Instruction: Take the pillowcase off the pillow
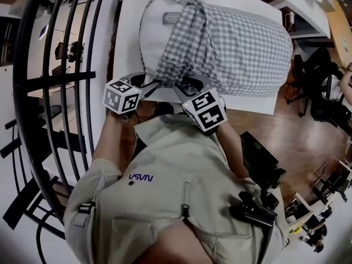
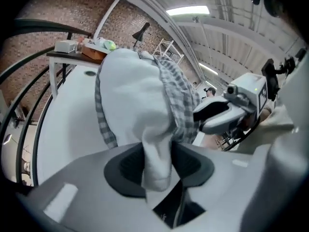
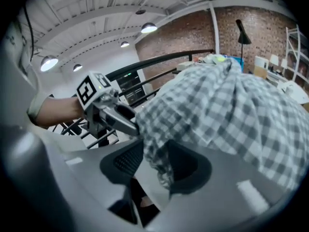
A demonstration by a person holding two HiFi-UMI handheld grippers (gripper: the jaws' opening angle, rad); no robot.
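On the white table (image 1: 127, 34) lies a white pillow (image 1: 155, 37), still mostly inside a grey-and-white checked pillowcase (image 1: 242, 48). The case's open end is bunched up at the near left, which leaves the pillow's left end bare. My left gripper (image 1: 144, 83) is shut on a pinched corner of the pillow (image 2: 157, 158), and white fabric fills its jaws (image 2: 157, 164). My right gripper (image 1: 185, 84) is just to the right at the case's edge. A fold of checked cloth (image 3: 159, 153) hangs between its jaws (image 3: 155, 161), which stand apart from it. Each gripper shows in the other's view: the right gripper (image 2: 217, 116) and the left gripper (image 3: 120, 117).
A black curved railing (image 1: 55, 76) runs close along the table's left side. The table's near edge (image 1: 247, 104) is right in front of my body. Wooden floor, dark chairs and bags (image 1: 319, 87) are at the right. Desks stand behind the table.
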